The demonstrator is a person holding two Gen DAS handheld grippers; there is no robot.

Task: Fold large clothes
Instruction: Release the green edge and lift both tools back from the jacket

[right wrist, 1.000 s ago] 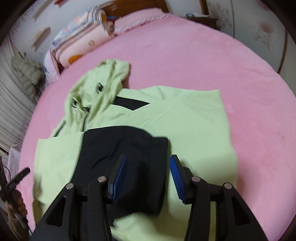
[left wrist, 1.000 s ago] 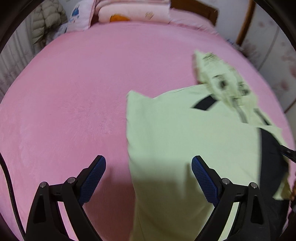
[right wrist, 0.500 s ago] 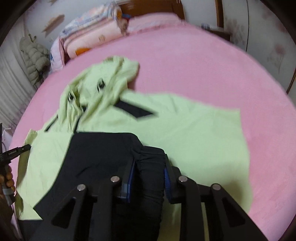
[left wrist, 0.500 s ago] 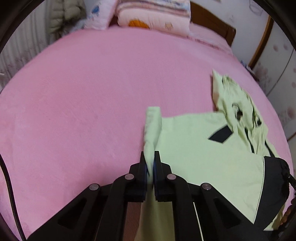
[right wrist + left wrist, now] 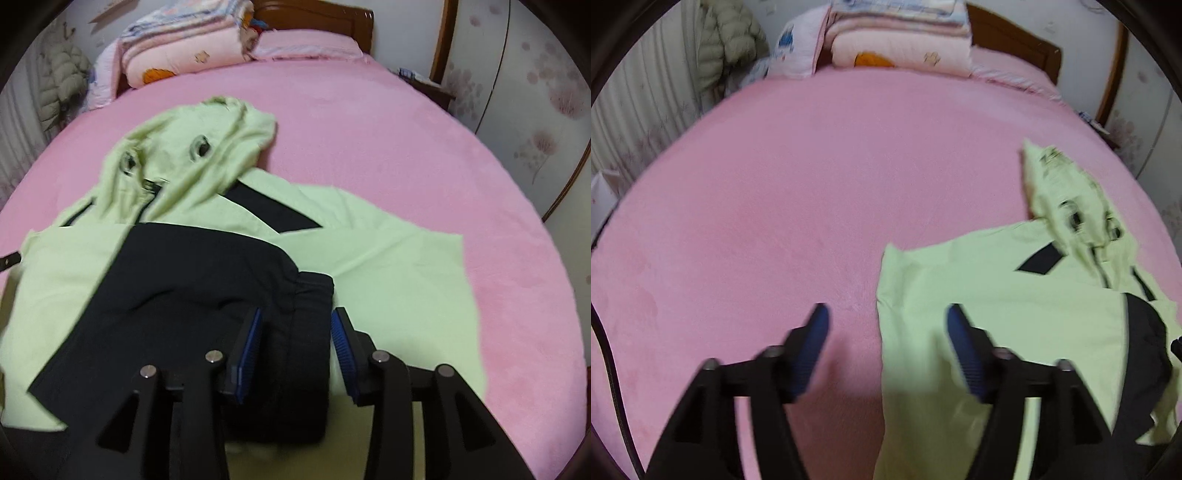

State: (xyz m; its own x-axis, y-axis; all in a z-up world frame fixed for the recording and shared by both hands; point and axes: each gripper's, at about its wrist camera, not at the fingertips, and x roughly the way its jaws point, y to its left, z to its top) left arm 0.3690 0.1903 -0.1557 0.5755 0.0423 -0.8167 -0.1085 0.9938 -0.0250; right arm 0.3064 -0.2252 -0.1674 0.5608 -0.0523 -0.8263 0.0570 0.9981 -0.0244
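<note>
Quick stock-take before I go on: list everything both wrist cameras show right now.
Jacket: one, light green, spread flat on the bed, hood toward the headboard.
Sleeve: one, black, folded across the jacket's body.
Bed cover: one, pink.
Folded quilts: one stack, pink and white, at the head of the bed.
Headboard: one, brown wood.
Puffer coat: one, beige, hanging left of the bed.
Left gripper: open, over the jacket's left edge.
Right gripper: open, either side of the sleeve cuff.

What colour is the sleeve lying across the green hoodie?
Black sleeve, or very dark navy; clearest in the right wrist view.
</note>
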